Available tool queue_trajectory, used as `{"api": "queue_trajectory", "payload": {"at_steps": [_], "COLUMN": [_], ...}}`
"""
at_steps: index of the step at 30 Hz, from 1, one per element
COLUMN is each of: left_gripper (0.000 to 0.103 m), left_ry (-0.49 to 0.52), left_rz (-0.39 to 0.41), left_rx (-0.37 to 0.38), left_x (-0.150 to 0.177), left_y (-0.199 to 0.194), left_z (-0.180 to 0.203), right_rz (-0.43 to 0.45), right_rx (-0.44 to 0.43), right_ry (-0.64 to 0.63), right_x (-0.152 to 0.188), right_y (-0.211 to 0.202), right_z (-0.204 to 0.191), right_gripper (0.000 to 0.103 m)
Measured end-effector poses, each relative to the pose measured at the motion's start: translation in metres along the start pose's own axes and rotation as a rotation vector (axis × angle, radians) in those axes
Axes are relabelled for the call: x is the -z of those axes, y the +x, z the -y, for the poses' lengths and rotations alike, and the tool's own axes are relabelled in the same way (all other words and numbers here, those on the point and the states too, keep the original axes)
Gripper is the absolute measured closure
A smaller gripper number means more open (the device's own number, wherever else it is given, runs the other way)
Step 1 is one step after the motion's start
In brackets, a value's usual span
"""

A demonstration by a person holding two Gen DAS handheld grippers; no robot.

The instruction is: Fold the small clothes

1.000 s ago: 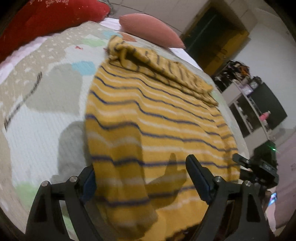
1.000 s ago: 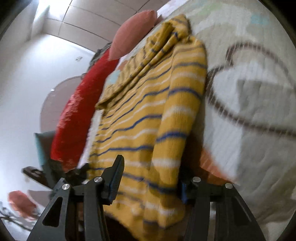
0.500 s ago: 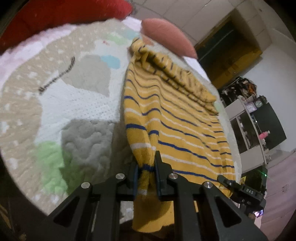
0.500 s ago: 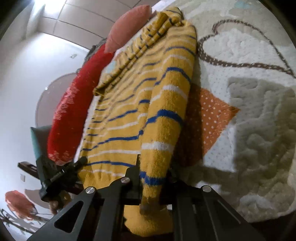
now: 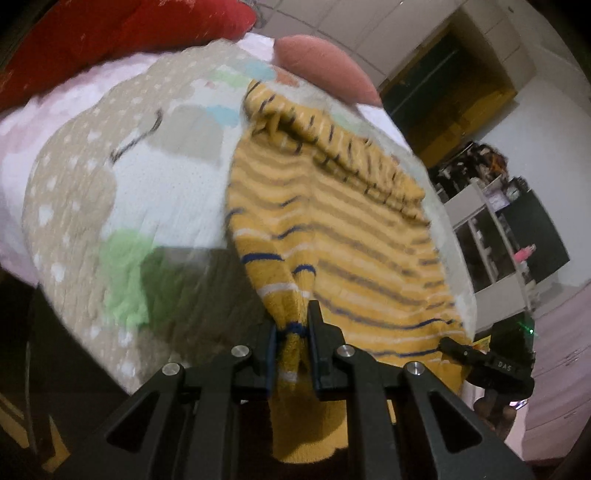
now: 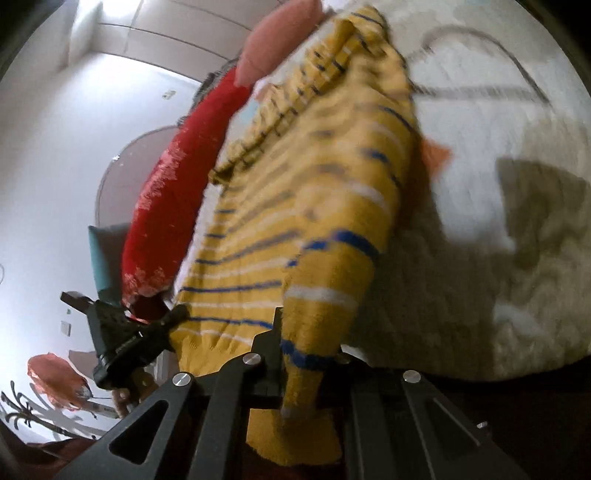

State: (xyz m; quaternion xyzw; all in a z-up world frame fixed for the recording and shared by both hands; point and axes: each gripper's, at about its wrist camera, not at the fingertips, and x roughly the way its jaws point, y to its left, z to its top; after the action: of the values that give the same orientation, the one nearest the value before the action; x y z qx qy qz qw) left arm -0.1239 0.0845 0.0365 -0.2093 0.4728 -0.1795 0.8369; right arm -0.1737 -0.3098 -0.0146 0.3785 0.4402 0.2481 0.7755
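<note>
- The yellow striped sweater [image 5: 332,229] lies on the bed [image 5: 74,206], on top of a soft quilt with pale shapes on it.
- Its bottom edge is at the near edge of the bed, and its top reaches toward the pink pillow [image 5: 321,62] and the red pillow [image 5: 110,33] at the far end.
- The left tongs [image 5: 291,332] are squeezed tight on one bottom corner of the sweater, and a bit of knit hangs down below them.
- The right tongs [image 6: 303,350] pinch the other bottom corner the same way, and the cloth bunches up where they bite.
- The bottom edge looks lifted off the quilt between the two corners, but the pictures are blurry.
- The sweater looks soft, thick and fuzzy. It probably bends and sags anywhere, so it will droop in the middle when lifted.
- It seems light, and the fuzzy knit should not slip out easily.
- It stretches, so a hard pull may drag it out of shape.
- The two bottom corners are good places to hold, because the edge stays straight between them.
- The sleeve [image 5: 351,158] folded across the top could slide off if the cloth is swung fast.
</note>
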Motion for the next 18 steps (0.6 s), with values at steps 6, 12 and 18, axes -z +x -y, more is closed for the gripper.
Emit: {"api": "queue_trajectory", "payload": {"at_steps": [6,12,18], "left_gripper": [0.089,0.088,0.086], "left_ry": [0.017,0.038,-0.140], "left_rz": [0.035,0.034,-0.055], "left_rx": [0.025,-0.049,0.013], "left_x": [-0.084,-0.187,-0.255], "left_y": [0.023,0.093,0.173], "left_z": [0.022,0.035,0.002], "right_rz": [0.074,0.142,0.096], "right_rx": [-0.039,-0.001,0.038], "right_ry": [-0.098,-0.089,0.070], "right_x": [-0.076,-0.181,-0.272], "right_y": [-0.005,0.027,0.083], "right_z": [-0.038,-0.040,0.006], "right_gripper": [0.093,0.091,0.073]}}
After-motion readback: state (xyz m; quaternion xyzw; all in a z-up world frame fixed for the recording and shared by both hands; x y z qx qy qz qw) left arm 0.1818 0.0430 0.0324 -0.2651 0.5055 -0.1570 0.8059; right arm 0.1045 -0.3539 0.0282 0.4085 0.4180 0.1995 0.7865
